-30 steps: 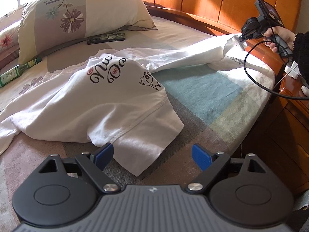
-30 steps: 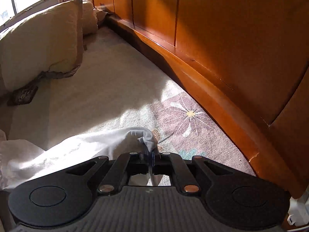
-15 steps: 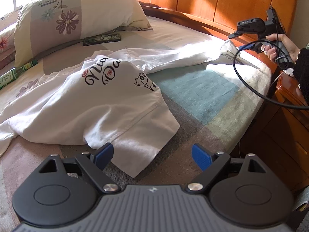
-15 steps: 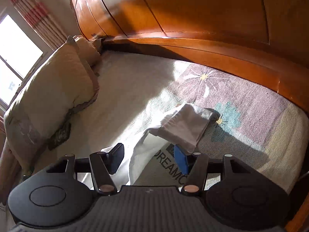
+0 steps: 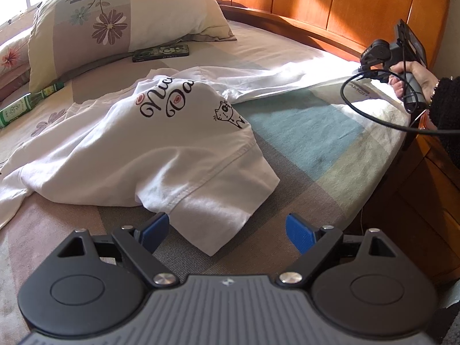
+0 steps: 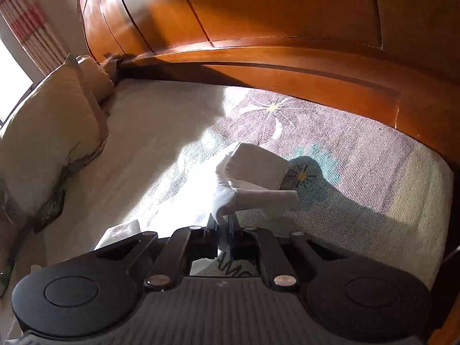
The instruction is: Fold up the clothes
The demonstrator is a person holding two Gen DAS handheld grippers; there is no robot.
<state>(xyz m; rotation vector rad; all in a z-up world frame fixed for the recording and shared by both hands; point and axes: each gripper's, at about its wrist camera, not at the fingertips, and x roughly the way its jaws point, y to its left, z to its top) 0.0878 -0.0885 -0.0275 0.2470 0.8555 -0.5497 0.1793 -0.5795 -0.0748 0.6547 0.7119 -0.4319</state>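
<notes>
One white cotton long-sleeved top with black script and a small cartoon print (image 5: 161, 143), lying crumpled and unfolded across a patchwork bedsheet of teal, grey and floral panels (image 5: 310, 132). Its near hem corner lies directly ahead of the left gripper (image 5: 227, 230), between the spread blue pads (image 5: 297, 237), which touch no cloth; jaws wide apart. One sleeve runs away ahead and to the right of that gripper toward the right gripper (image 6: 225, 227), whose jaws are closed on the white sleeve cuff (image 6: 253, 178), the cuff end curling up and forward of the fingertips, just short of the orange wooden headboard (image 6: 287, 28).

Handling, judged: light, limp, non-slippery fabric; it will drape and bunch rather than hold shape, so it needs tension from two points. Suggested hold for the free gripper: the doubled hem edge straight ahead, pinched through the stitched seam.

Also present: one floral cream pillow (image 5: 120, 20), far ahead left of the left gripper; one dark flat printed case (image 5: 161, 53) beside it; one green bottle (image 5: 26, 105) at far left.
</notes>
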